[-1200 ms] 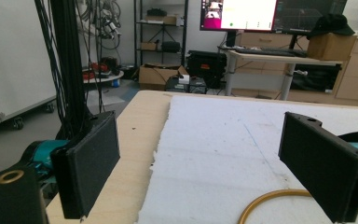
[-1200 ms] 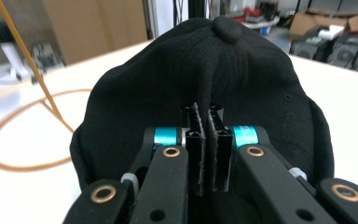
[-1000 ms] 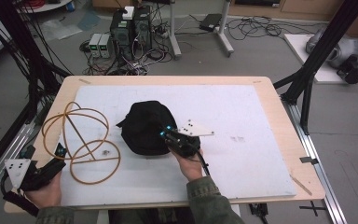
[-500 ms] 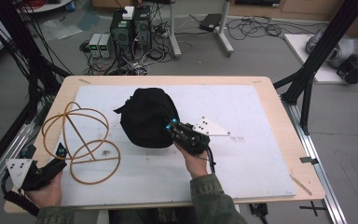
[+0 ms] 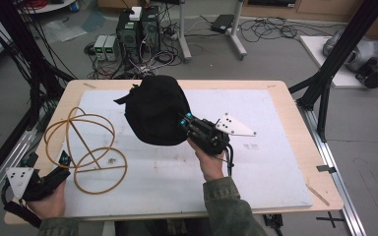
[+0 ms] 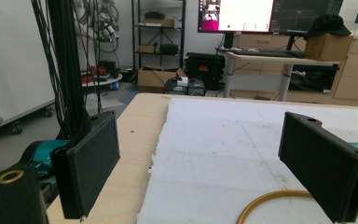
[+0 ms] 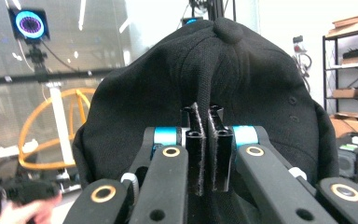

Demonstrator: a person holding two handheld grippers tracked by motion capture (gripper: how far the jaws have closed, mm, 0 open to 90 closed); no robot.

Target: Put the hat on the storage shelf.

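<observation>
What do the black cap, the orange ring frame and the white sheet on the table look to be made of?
Black cap: matte woven fabric, with stitched seams, eyelets and a top button.
Orange ring frame: thin bent hoops, smooth and slightly glossy; probably plastic or rubber tubing, hard to tell.
White sheet: likely foam board, with a grainy surface and ragged edge.

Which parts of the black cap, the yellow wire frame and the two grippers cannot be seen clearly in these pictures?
- High view: the black cap hides the right gripper jaws and the table under it.
- Right gripper view: the cap covers part of the yellow wire frame; its brim is out of sight.
- Left gripper view: the bottom edge cuts off the frame between the open jaws of the left gripper.
</observation>
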